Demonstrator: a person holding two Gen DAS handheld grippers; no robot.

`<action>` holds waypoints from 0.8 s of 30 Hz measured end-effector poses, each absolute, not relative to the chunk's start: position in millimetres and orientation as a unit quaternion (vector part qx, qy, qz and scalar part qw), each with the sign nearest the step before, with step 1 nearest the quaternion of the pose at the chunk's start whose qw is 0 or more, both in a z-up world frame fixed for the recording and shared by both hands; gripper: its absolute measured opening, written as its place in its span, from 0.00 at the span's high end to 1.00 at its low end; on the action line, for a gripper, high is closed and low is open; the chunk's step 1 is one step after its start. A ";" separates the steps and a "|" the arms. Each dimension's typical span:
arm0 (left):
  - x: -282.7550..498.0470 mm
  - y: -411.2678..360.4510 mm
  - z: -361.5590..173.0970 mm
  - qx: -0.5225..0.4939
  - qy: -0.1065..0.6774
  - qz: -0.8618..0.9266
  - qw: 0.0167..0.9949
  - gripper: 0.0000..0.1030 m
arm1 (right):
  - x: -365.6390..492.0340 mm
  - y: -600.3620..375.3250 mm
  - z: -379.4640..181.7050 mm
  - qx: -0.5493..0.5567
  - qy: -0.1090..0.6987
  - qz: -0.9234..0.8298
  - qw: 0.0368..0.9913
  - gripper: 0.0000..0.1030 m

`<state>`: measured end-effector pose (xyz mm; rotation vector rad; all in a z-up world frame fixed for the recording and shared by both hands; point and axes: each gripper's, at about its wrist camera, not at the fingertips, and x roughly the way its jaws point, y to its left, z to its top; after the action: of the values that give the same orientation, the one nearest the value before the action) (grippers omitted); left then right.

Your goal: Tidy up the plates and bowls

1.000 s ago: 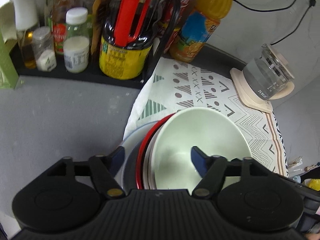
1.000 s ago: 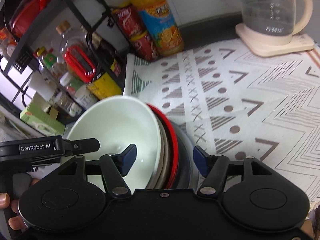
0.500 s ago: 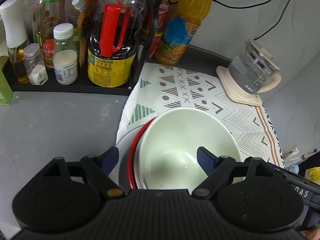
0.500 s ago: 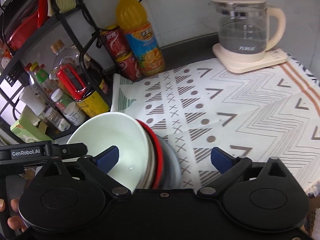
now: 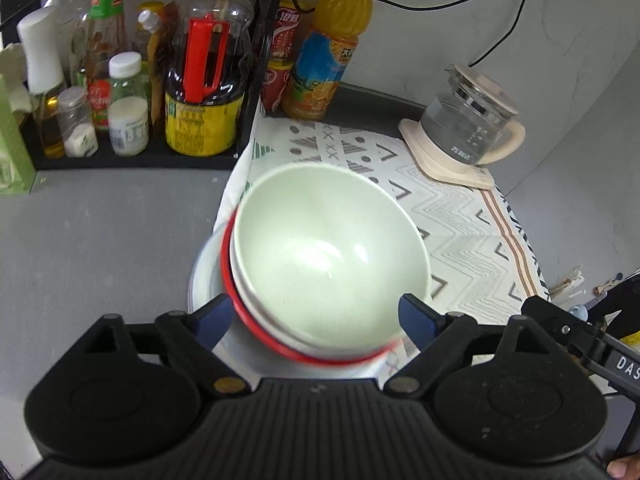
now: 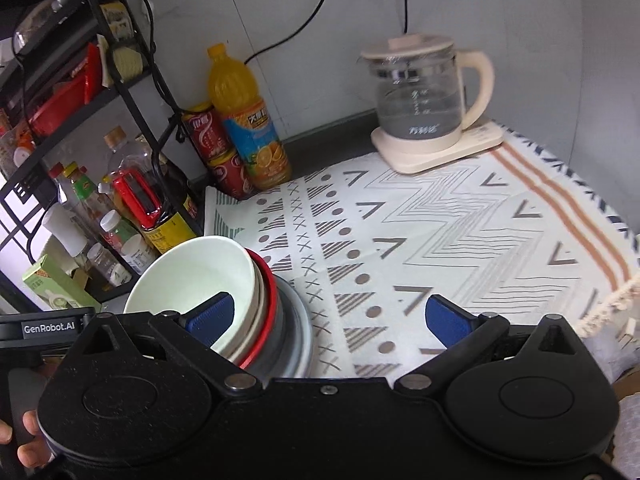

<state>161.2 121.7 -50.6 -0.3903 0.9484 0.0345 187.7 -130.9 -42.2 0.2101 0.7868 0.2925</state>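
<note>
Basically release step: stack (image 5: 320, 264) of bowls and plates sits on the cloth's (image 6: 460, 232) edge. Left gripper (image 5: 312, 318) jaws opening around it, untouching; right gripper (image 6: 328, 316) jaws wide, empty. Next: probably clear off, check for stragglers.

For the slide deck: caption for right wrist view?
Open right gripper above nested bowls on a patterned cloth.

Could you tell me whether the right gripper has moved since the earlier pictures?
Yes. The right gripper has pulled back from the stacked bowls; more patterned cloth shows.
</note>
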 end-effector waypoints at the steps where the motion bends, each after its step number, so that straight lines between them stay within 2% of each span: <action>1: 155.3 118.4 -49.6 -0.183 0.453 0.016 0.873 0.13 | 181.2 -132.5 -40.1 0.098 0.376 0.144 0.910 0.00; 4: 137.2 110.8 -46.5 -0.185 0.451 0.031 0.873 0.12 | 162.5 -137.3 -33.0 0.096 0.364 0.138 0.916 0.00; 11: 91.9 104.2 -34.3 -0.186 0.432 0.041 0.882 0.00 | 119.7 -147.1 -22.1 0.098 0.352 0.128 0.922 0.00; 24: 16.4 88.2 -10.5 -0.162 0.403 0.029 0.900 0.00 | 46.7 -156.9 -9.4 0.087 0.329 0.111 0.934 0.00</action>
<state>16.4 88.2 -10.5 -0.3352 0.8348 0.0604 46.7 -156.9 -9.4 0.1784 0.6727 0.2279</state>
